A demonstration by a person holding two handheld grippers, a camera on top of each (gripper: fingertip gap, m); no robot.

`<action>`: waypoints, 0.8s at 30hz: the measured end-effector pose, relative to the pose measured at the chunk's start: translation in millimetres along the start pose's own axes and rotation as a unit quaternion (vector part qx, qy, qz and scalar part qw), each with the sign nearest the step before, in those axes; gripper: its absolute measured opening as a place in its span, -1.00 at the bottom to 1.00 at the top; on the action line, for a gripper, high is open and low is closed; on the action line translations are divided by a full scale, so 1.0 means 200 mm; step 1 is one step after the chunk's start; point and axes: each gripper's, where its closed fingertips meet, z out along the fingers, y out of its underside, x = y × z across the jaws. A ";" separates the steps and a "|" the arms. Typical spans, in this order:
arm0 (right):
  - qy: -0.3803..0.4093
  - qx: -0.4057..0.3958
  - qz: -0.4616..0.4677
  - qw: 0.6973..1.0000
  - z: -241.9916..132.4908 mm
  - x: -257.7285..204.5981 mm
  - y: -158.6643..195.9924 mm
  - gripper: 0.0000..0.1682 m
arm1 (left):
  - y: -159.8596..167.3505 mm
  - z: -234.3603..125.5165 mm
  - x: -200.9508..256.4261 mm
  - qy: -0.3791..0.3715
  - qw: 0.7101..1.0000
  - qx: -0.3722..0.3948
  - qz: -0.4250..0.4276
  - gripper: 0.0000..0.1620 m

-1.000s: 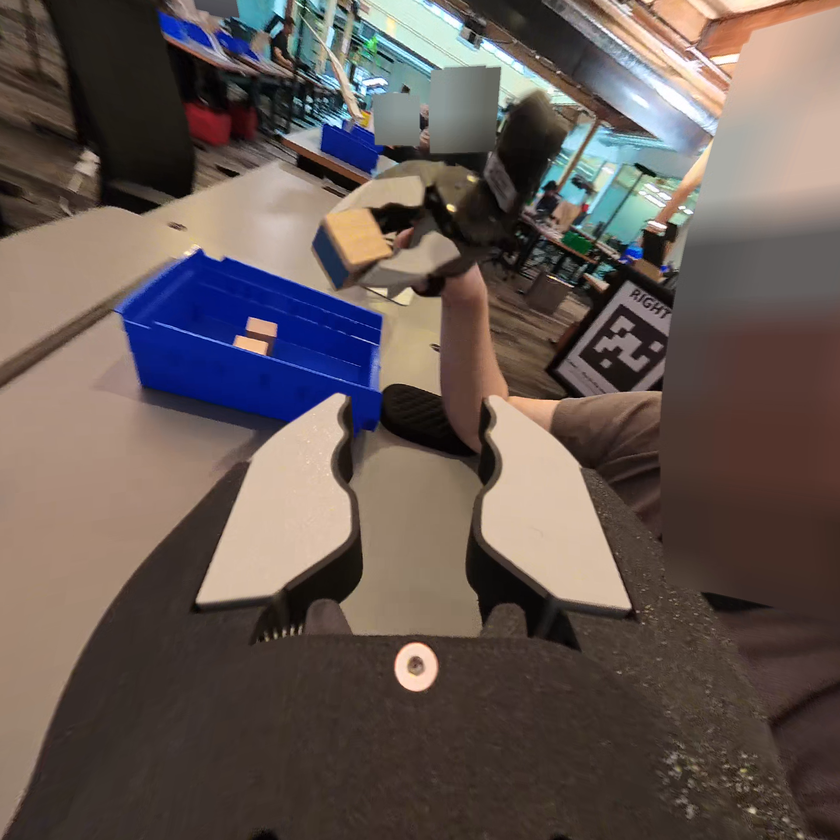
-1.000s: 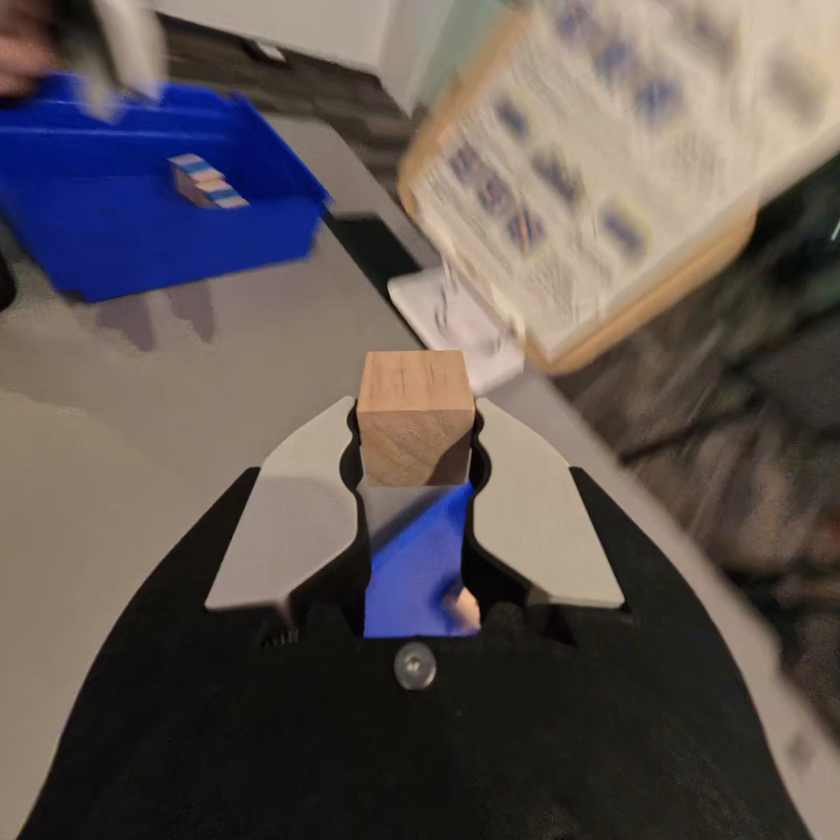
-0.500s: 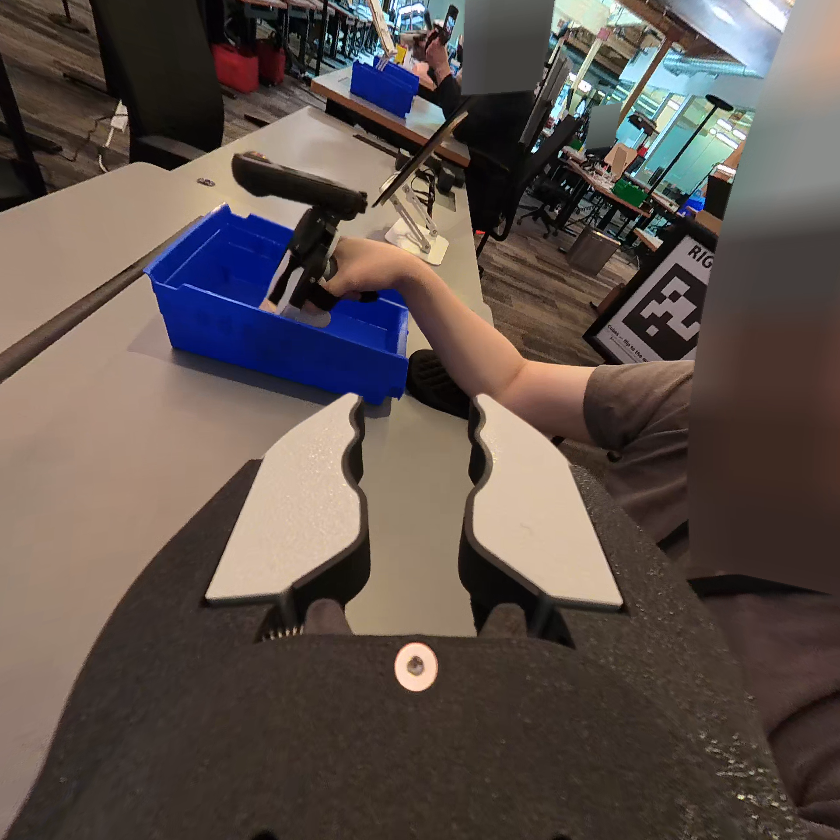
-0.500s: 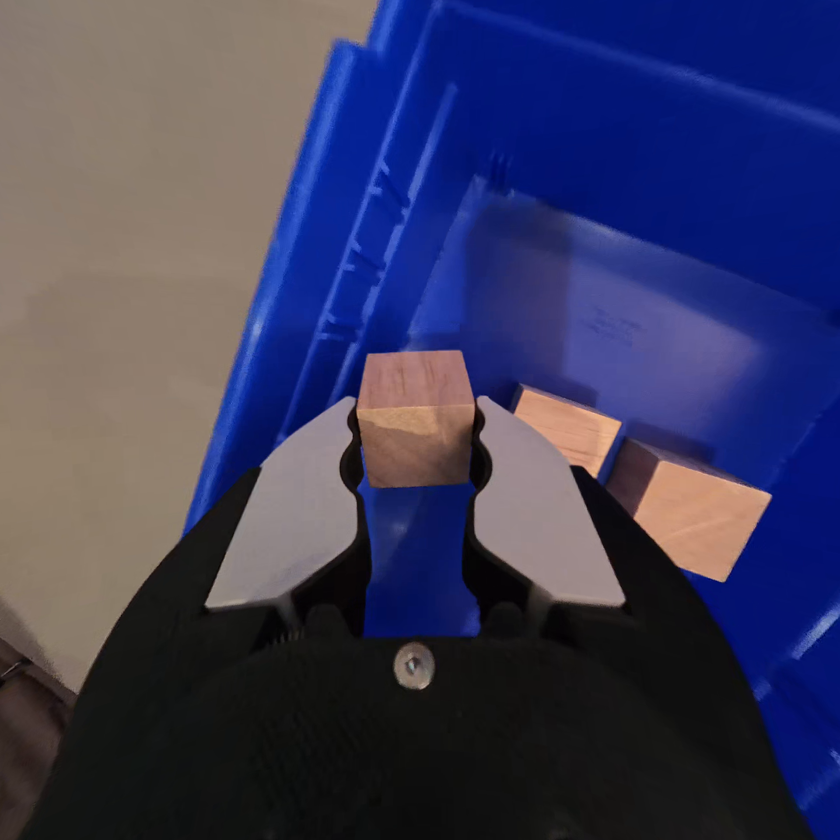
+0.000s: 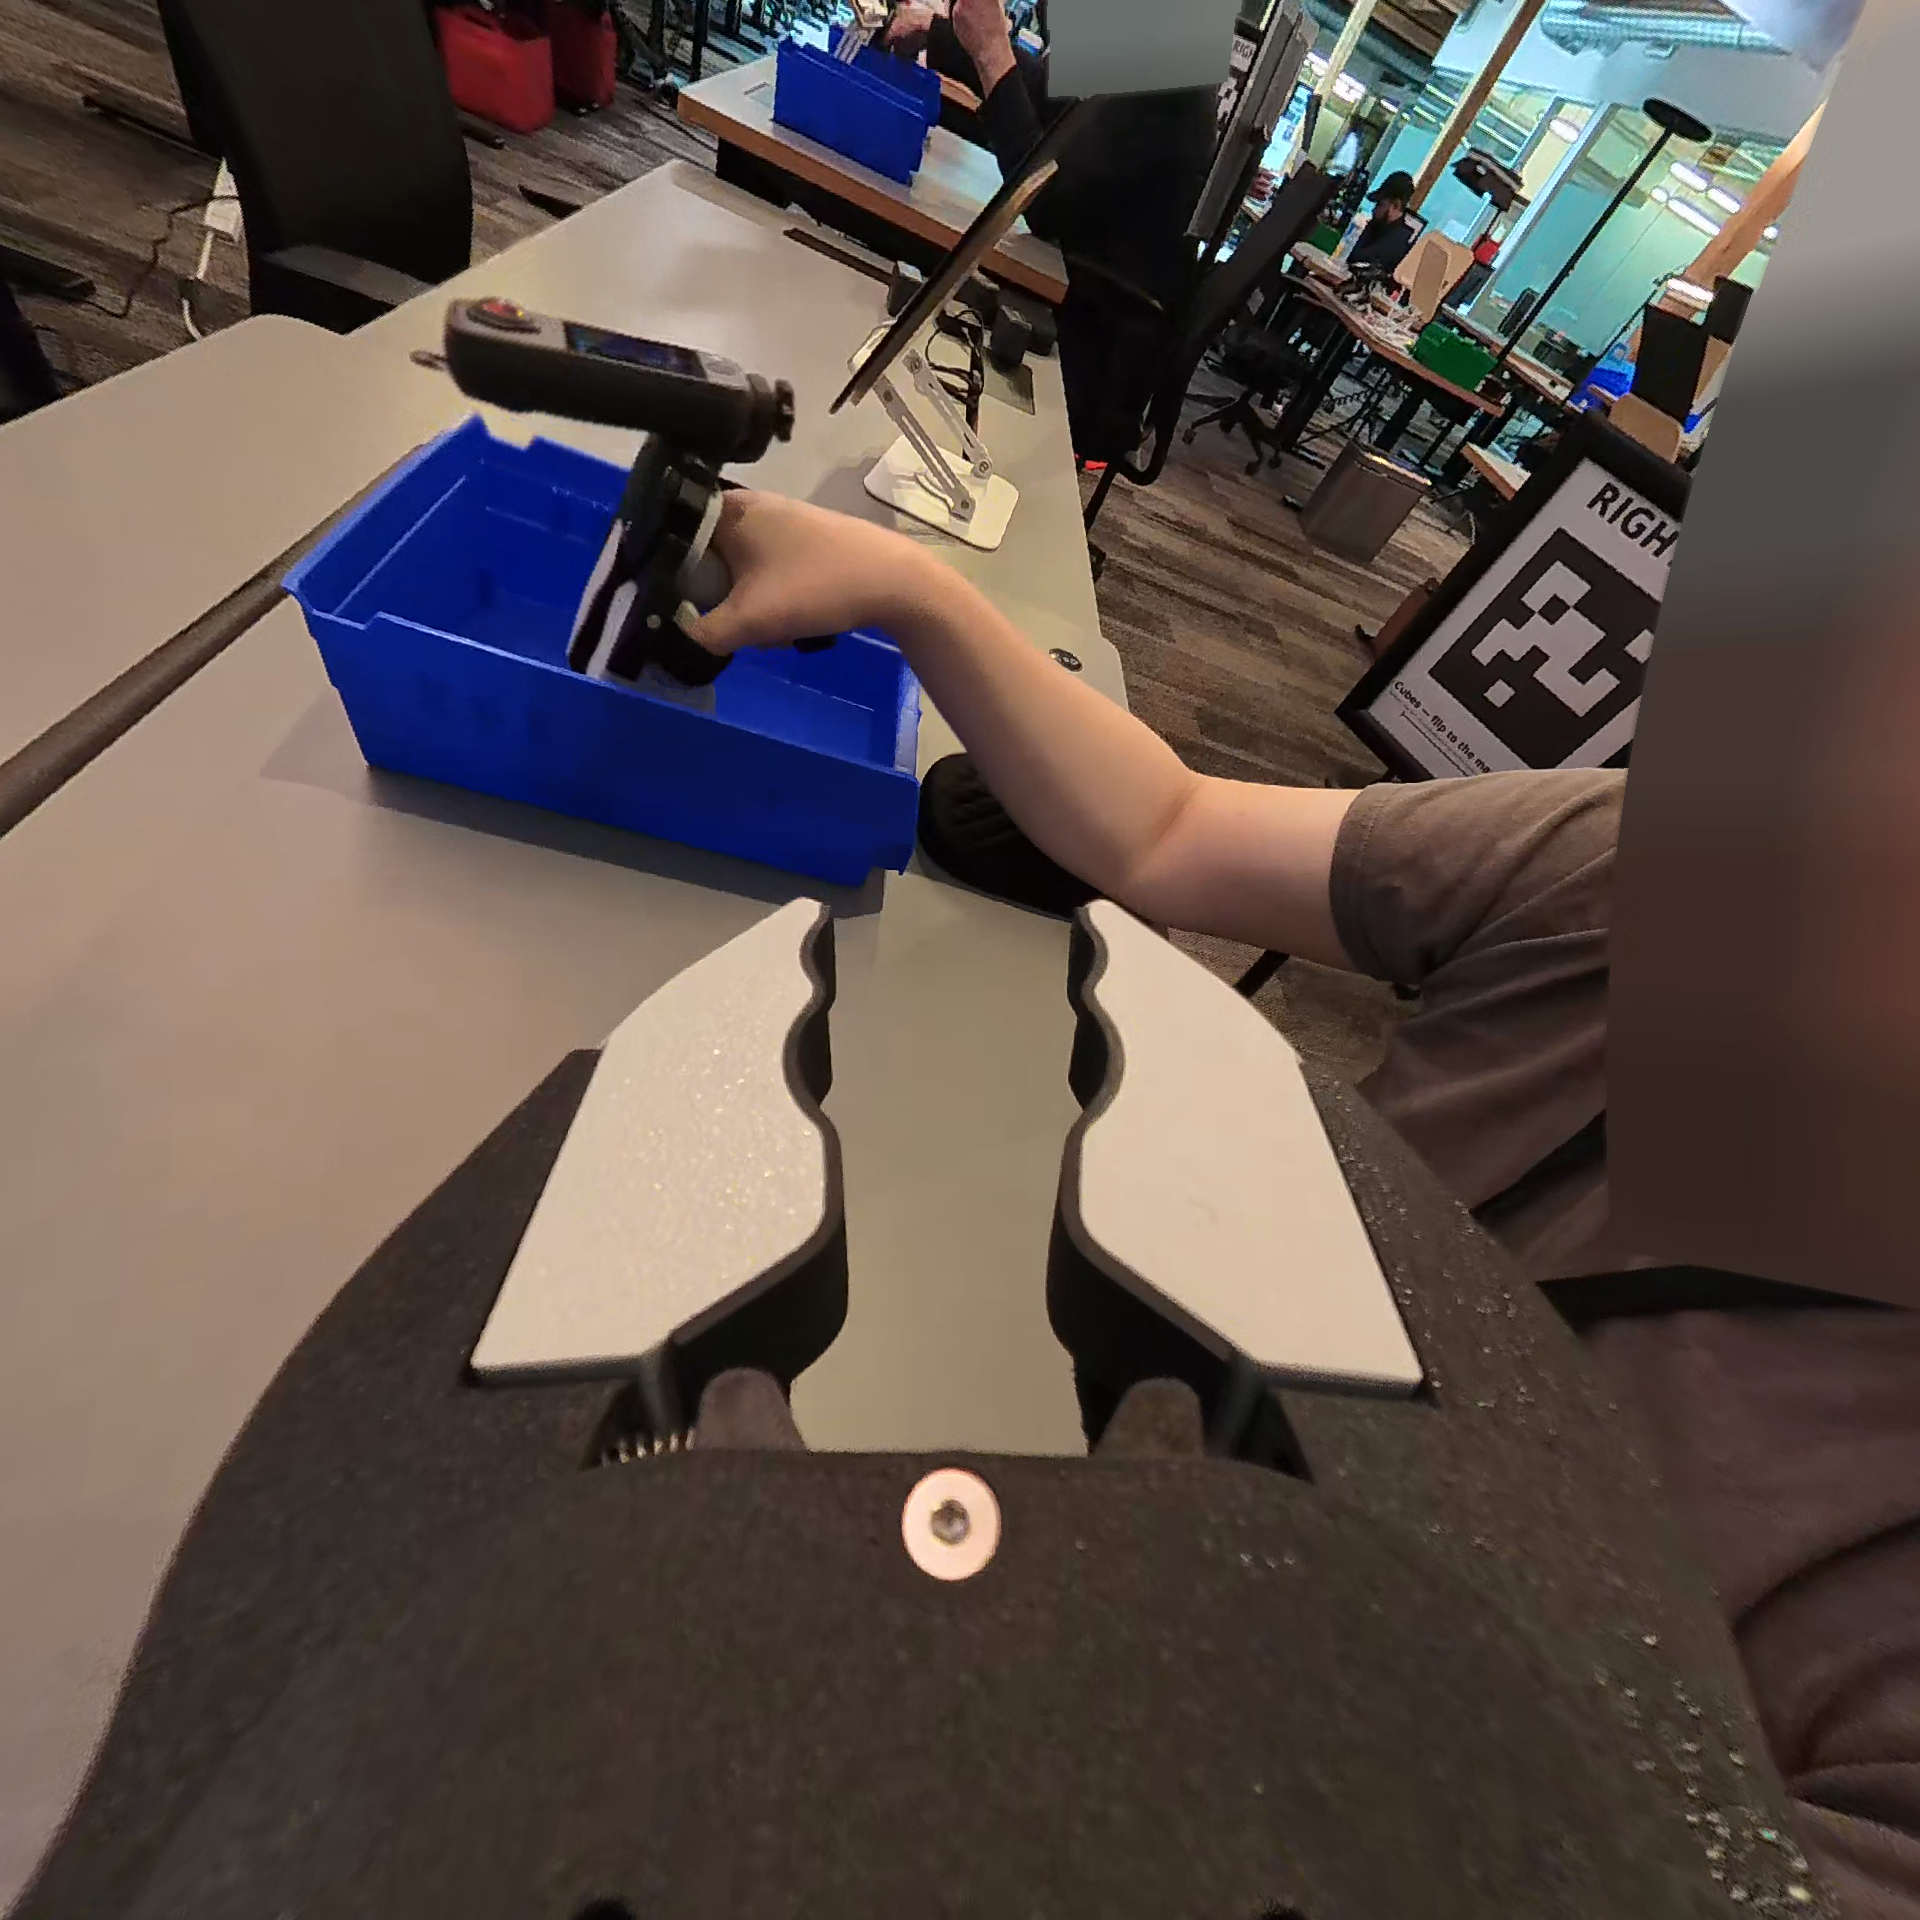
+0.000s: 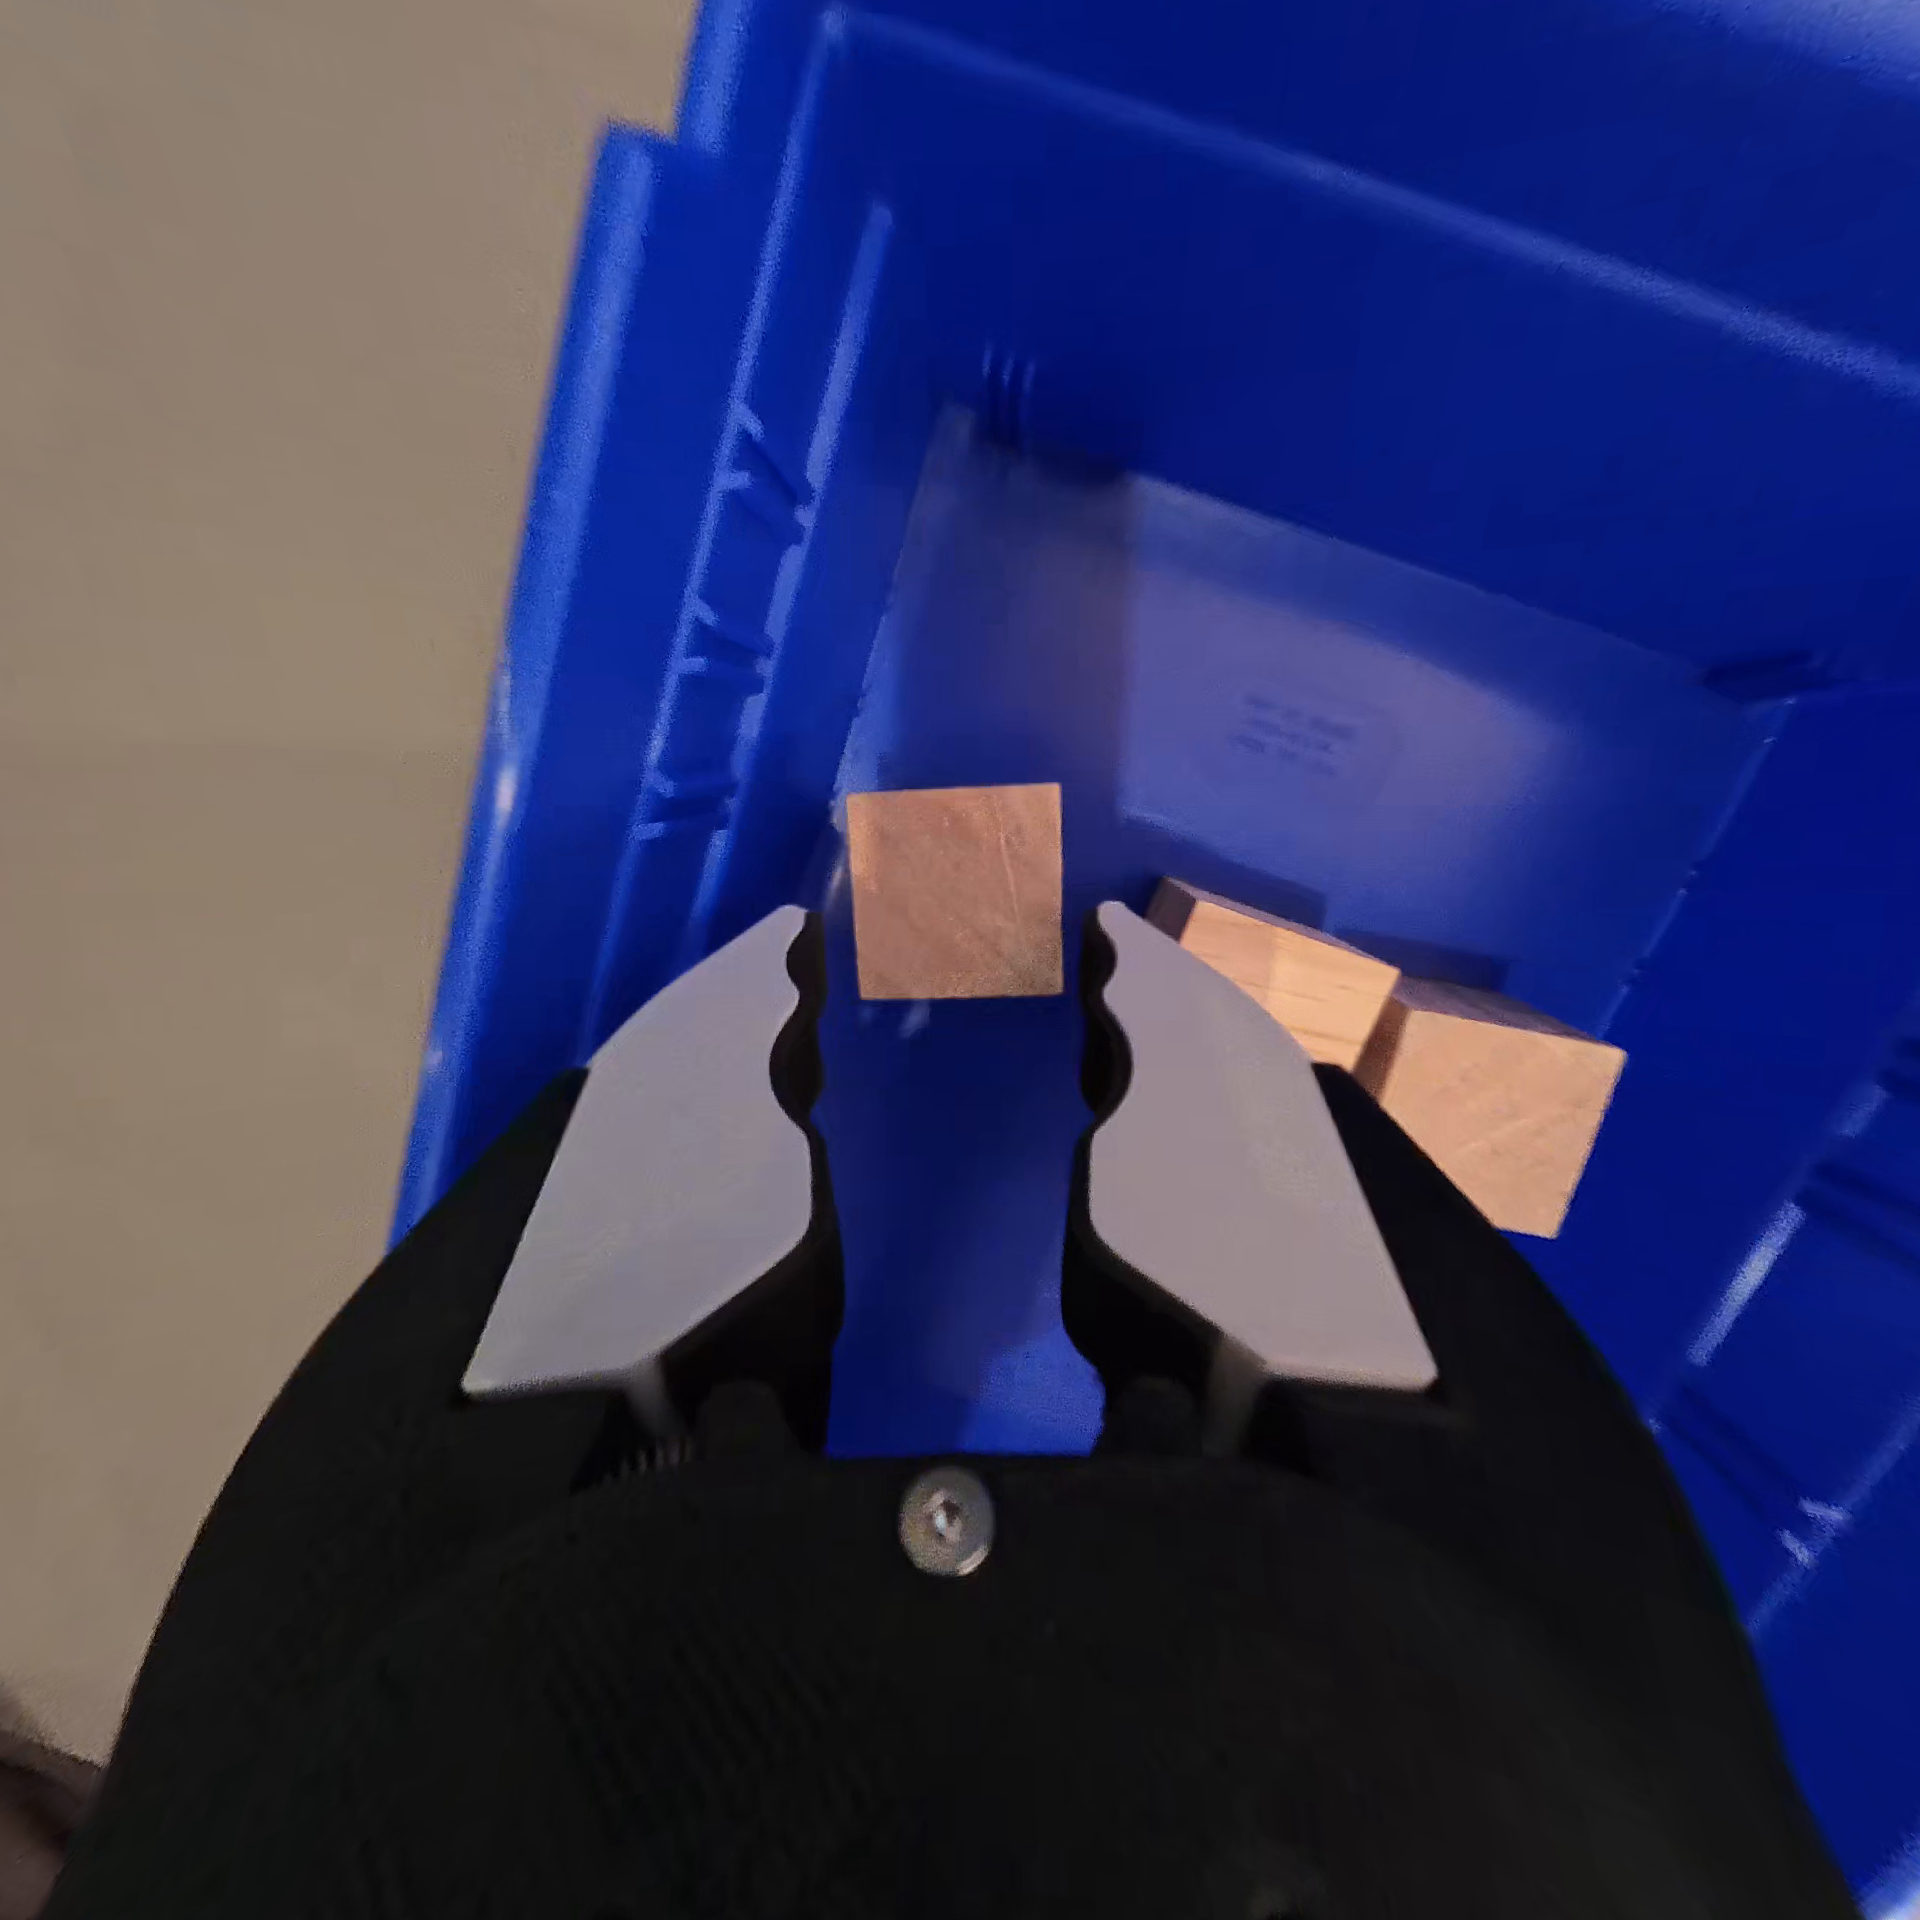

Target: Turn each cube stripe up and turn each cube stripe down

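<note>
Left tool point(image 5: 948, 1023): two flat light-grey fingers point(image 5: 686, 1164) with wavy black-edged inner profiles, set on a broad black textured body. One silver hex-socket screw point(image 5: 950, 1527) sits centred below the gap; a small coil spring point(image 5: 644, 1444) shows at the left finger's root.

Right tool point(image 6: 951, 961): same build, with grey fingers point(image 6: 665, 1164), a black body and a central silver screw point(image 6: 943, 1538). From the left wrist view a black camera bar point(image 5: 613, 374) tops it.

Person: grey-brown short sleeve point(image 5: 1475, 883).
</note>
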 end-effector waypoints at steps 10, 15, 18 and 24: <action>0.013 0.118 -0.010 0.993 -0.37 0.01 -0.10 -0.40 | -0.06 -0.63 -0.40 -0.304 0.948 0.075 0.056 -0.46; 0.005 0.129 -0.020 0.991 -0.39 -0.01 -0.11 -0.40 | 0.28 -0.95 -0.74 -0.477 0.866 -0.087 0.124 -0.44; 0.005 0.110 -0.028 0.994 -0.34 -0.01 -0.09 -0.40 | 0.51 -0.93 -0.92 -0.471 0.850 -0.193 0.138 -0.37; -0.001 0.079 -0.037 0.996 -0.25 -0.02 -0.06 -0.40 | 0.79 -0.77 -1.18 -0.421 0.848 -0.293 0.134 -0.33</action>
